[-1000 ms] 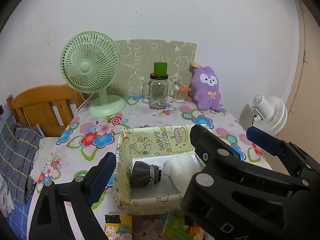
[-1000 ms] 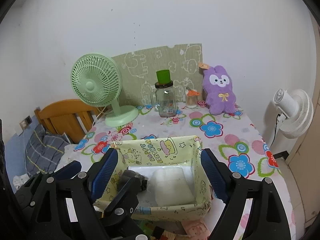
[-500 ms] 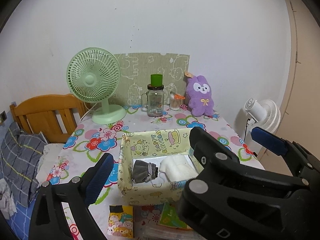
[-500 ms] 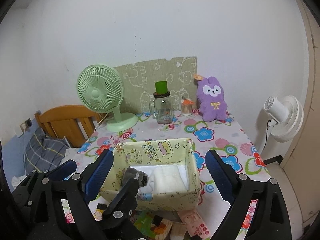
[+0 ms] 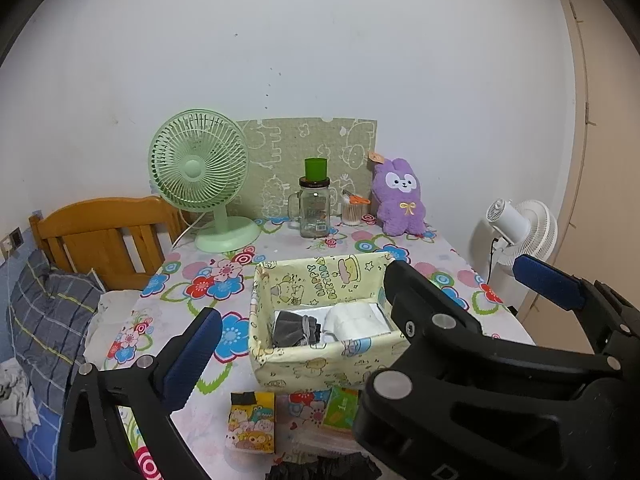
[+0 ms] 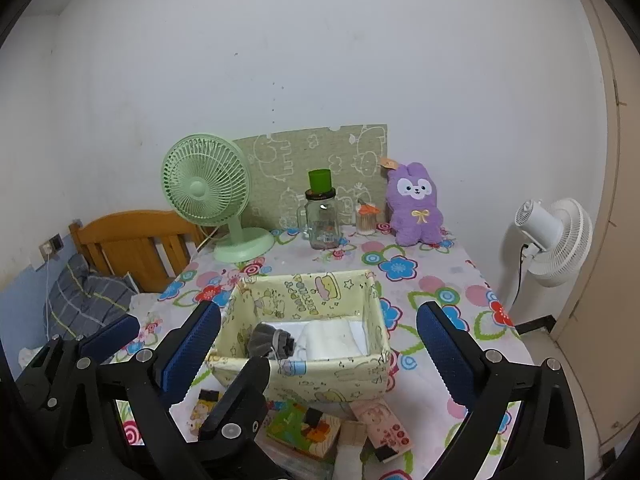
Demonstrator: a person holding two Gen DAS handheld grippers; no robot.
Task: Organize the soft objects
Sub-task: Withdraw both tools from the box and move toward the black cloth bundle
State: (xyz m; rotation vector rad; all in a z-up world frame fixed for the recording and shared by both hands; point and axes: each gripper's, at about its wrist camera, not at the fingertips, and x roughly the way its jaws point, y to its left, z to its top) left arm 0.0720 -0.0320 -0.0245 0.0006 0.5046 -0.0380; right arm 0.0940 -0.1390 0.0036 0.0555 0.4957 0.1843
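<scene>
Right wrist view: shows the right gripper gaping at full width, having just been opening, with nothing clamped and only the fabric box framed beyond the blue pads. Finds the left gripper low on the left, likewise spread wide after just opening, gripping nothing. Places the box near the front edge of the counter, about midway across. Reveals inside it a grey bundle on the left and a folded white cloth touching it on the right. Leaves a purple plush rabbit upright at the back edge, toward the right corner, well apart from the box. Shows printed packets just in front of the box, at the front edge.

Left wrist view: gives the same box from the left, with grey bundle and white cloth side by side on the bottom. Confirms no load in either gripper.

Judging by look: light, limp, easily squashed, unlikely to slip from ribbed pads. Best to pinch the rabbit across the plump middle rather than an ear. Best to take the cloth at a thick fold, to avoid unrolling.
</scene>
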